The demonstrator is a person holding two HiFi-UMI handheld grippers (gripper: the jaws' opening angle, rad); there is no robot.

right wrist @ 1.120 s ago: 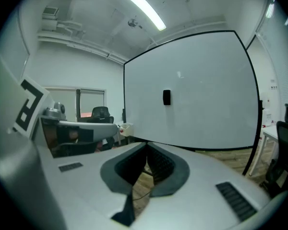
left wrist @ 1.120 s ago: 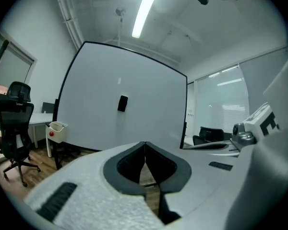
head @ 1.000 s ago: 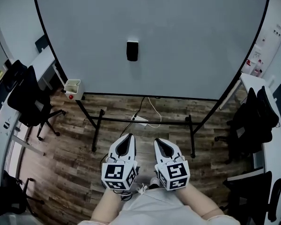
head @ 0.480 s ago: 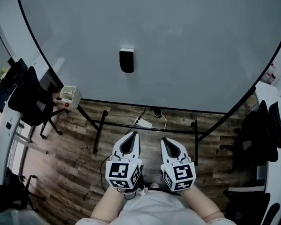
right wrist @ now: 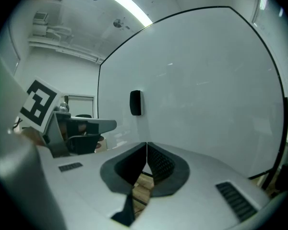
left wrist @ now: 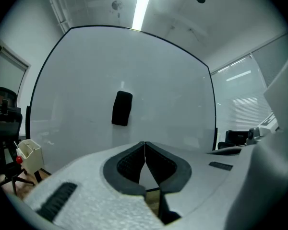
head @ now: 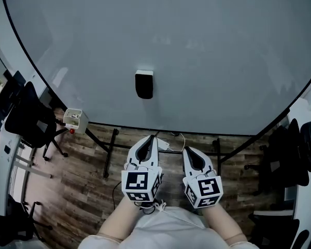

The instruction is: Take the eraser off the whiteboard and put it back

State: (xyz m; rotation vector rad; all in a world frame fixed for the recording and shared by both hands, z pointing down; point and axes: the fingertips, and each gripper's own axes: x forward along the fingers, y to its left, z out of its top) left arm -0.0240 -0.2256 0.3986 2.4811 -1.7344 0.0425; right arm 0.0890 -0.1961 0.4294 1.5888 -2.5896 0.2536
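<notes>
A black eraser (head: 144,85) clings upright to the large whiteboard (head: 207,45), near its lower middle. It also shows in the left gripper view as the eraser (left wrist: 121,108) and in the right gripper view as the eraser (right wrist: 135,102). My left gripper (head: 153,137) is shut and empty, held level in front of the board, below the eraser and apart from it. My right gripper (head: 186,150) is beside it, also shut with nothing between its jaws. In the gripper views the left gripper (left wrist: 144,143) and right gripper (right wrist: 147,143) tips meet.
A small white marker holder (head: 74,119) hangs at the board's lower left corner. The board stands on a black metal frame (head: 110,147) over wood flooring, with a power strip (head: 163,144) beneath. Black office chairs (head: 28,118) and desks flank both sides.
Both grippers have moved forward toward the whiteboard, side by side. The board and the eraser now look larger and closer. Both stayed shut.
</notes>
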